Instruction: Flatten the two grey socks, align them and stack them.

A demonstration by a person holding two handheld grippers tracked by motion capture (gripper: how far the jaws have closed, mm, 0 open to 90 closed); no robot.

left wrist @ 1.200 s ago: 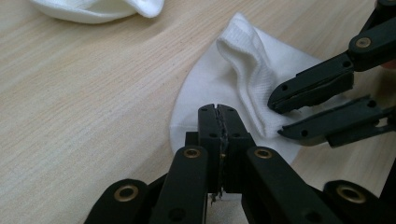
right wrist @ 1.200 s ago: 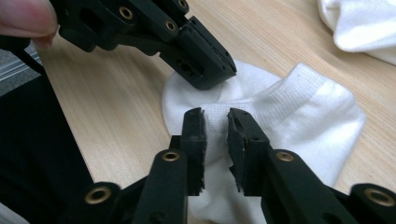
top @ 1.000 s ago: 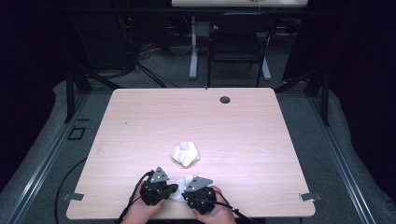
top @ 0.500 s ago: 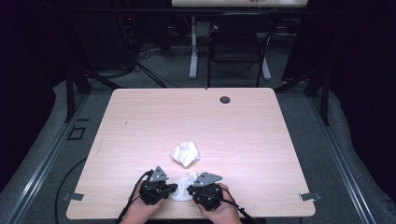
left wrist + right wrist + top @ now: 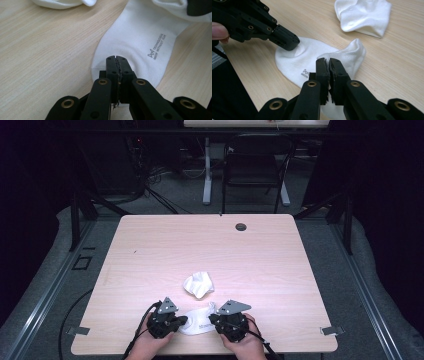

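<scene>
A flat white sock (image 5: pixel 197 326) lies near the table's front edge between my two grippers. My left gripper (image 5: pixel 183 321) is shut on its toe end, and the fabric puckers under the jaws (image 5: pixel 116 61). On the other end, my right gripper (image 5: pixel 213 319) is shut on the cuff, which stands up in a fold (image 5: pixel 328 62). In the right gripper view the left gripper (image 5: pixel 288 41) presses into the sock (image 5: pixel 294 62) from the upper left. The sock's printed sole (image 5: pixel 140 42) shows in the left gripper view.
A second white sock (image 5: pixel 198 284), crumpled, lies just beyond the flat one toward the table's middle, and also appears as a crumpled sock (image 5: pixel 364 16) at upper right. The wooden table (image 5: pixel 150 250) has a round cable hole (image 5: pixel 241 226) at the back. A chair stands behind.
My right gripper has moved to the right and slightly up with the sock's cuff in it, drawing the sock out between the grippers. The left gripper has stayed in place.
</scene>
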